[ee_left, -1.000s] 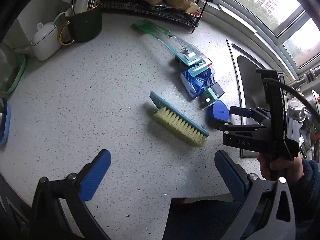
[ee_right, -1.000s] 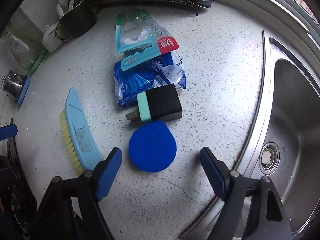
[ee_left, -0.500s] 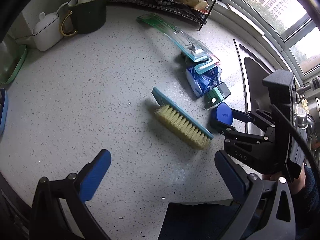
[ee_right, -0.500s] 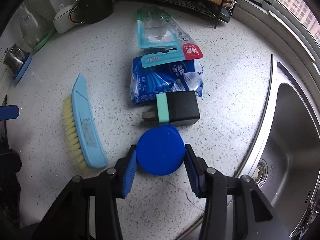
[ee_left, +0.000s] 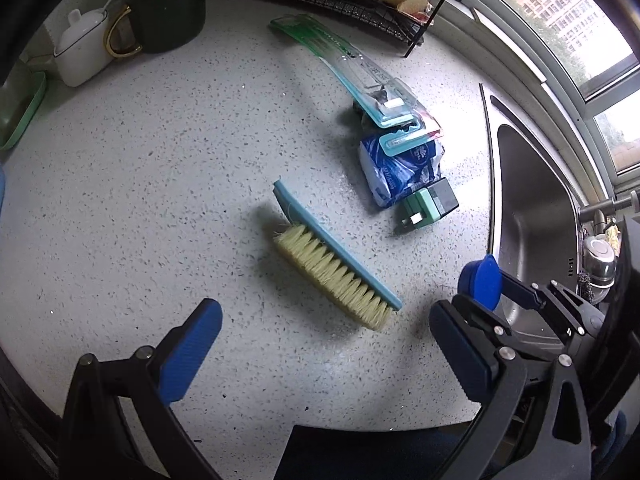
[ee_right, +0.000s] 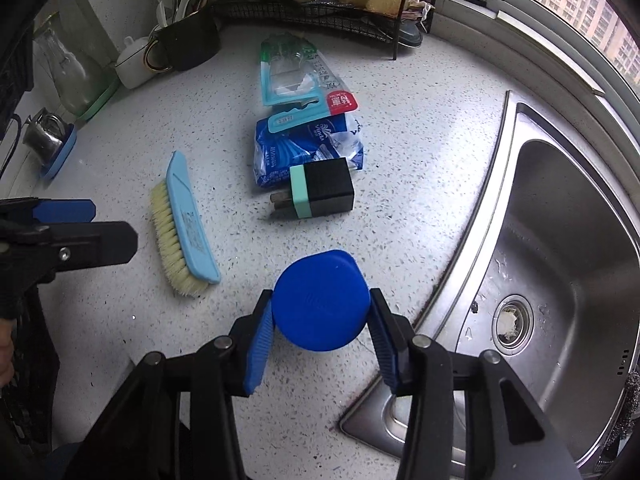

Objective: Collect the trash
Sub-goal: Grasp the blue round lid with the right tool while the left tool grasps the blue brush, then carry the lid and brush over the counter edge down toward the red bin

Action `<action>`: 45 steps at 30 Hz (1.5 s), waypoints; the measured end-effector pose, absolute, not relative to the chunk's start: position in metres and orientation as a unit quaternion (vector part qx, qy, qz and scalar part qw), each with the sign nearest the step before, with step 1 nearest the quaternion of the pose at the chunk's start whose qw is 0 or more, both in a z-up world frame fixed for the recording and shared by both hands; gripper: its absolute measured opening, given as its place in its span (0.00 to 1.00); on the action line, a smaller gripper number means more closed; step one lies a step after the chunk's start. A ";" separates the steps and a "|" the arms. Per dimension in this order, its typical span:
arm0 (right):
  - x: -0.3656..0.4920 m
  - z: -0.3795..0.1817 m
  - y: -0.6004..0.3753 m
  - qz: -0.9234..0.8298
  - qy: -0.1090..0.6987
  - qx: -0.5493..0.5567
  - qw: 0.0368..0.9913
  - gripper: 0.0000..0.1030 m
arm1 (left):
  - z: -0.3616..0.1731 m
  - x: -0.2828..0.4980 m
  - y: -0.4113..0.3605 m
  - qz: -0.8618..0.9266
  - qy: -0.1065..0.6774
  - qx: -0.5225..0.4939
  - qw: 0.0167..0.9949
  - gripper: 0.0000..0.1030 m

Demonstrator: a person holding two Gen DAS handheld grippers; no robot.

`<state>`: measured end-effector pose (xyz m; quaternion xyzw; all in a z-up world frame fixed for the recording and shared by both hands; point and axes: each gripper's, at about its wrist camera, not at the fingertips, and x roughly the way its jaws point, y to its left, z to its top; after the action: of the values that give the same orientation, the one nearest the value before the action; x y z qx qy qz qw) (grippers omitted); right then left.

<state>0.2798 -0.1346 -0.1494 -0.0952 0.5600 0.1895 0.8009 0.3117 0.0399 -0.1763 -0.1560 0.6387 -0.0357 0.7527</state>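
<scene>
My right gripper (ee_right: 320, 328) is shut on a round blue lid (ee_right: 320, 300) and holds it just above the speckled counter; in the left wrist view the lid (ee_left: 482, 282) shows edge-on by the sink's rim. My left gripper (ee_left: 324, 344) hangs open over the counter with nothing between its fingers. Beyond it lies a blue-backed scrub brush (ee_left: 336, 270), bristles toward me. Farther back lie a black and green plug adapter (ee_right: 322, 194), a blue crumpled wrapper (ee_right: 308, 150) and a clear toothbrush blister pack (ee_right: 296, 74).
A steel sink (ee_right: 560, 260) fills the right side. At the back stand a black wire rack (ee_right: 320, 8) with ginger, a dark green mug (ee_left: 168, 16) of utensils and a white pot (ee_left: 82, 54). A green tray (ee_left: 20, 112) sits far left.
My right gripper closed on the blue lid and lifted it off the counter, away from the adapter. My left gripper drifted lower and nearer the brush.
</scene>
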 end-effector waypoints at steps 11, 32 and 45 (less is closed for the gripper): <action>0.268 -0.153 -0.165 0.172 0.574 -0.082 0.797 0.42 | -0.210 0.334 0.032 0.019 0.668 -0.168 0.724 0.82; 0.269 -0.146 -0.170 0.174 0.568 -0.050 0.803 0.42 | -0.221 0.321 0.002 -0.006 0.664 -0.147 0.733 0.22; 0.243 -0.124 -0.175 0.188 0.546 -0.027 0.816 0.42 | -0.180 0.261 -0.026 -0.042 0.628 -0.108 0.770 0.22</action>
<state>0.2434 -0.1750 -0.1239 -0.0268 0.5456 0.1877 0.8164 0.2613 -0.0262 -0.1799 -0.1082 0.6278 -0.0421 0.7696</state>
